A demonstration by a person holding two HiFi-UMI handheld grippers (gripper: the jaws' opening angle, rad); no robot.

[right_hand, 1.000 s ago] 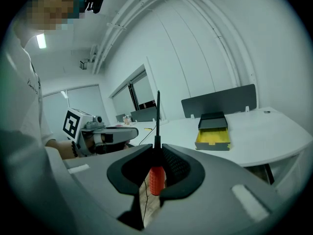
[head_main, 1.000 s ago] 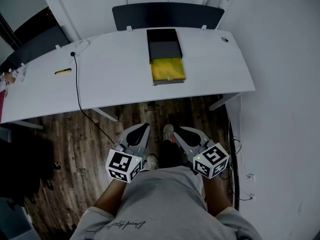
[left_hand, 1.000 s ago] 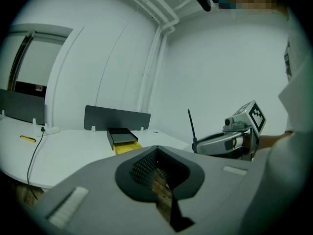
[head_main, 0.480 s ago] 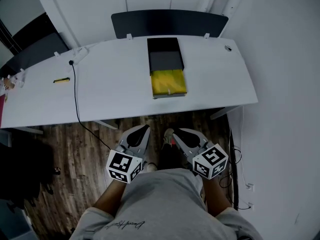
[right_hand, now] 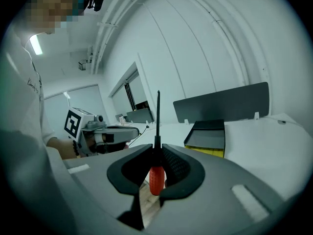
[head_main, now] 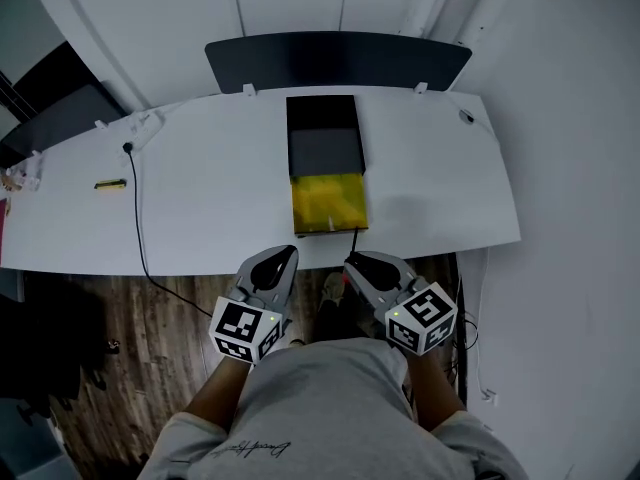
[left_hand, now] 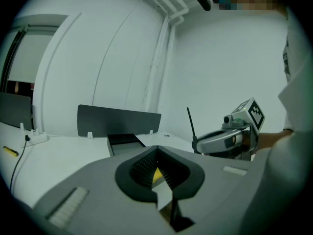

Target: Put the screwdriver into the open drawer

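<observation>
At the far left of the white tabletop (head_main: 220, 203) lies a small yellow and black object (head_main: 109, 184), too small to identify. Just right of it a black cable (head_main: 135, 218) runs from the back of the tabletop, over the front edge and down to the wooden floor (head_main: 120, 318). In the middle of the tabletop stands a dark drawer unit (head_main: 324, 138), its back near the dark partition panel (head_main: 338, 60) along the rear edge. Its open drawer (head_main: 328, 201) is pulled toward the person, showing a yellow inside, and its front sits just short of the tabletop's near edge. Below that edge, in front of the person's body, the two tools are held side by side. The left claw (left_hand: 156, 150) points toward the drawer unit; its jaws are closed with the tips meeting and nothing between the ribbed pads, only a sliver of the yellow drawer visible through the gap behind them. To its right, the right claw (right_hand: 158, 146) is closed tightly on the screwdriver (right_hand: 155, 179). The red handle sits between the pads, and the thin black shaft sticks out past the jaw tips and upward. In the head view the shaft tip reaches over the tabletop's near edge, close to the right front corner of the open drawer. The screwdriver is in the air, apart from the tabletop and the drawer.
</observation>
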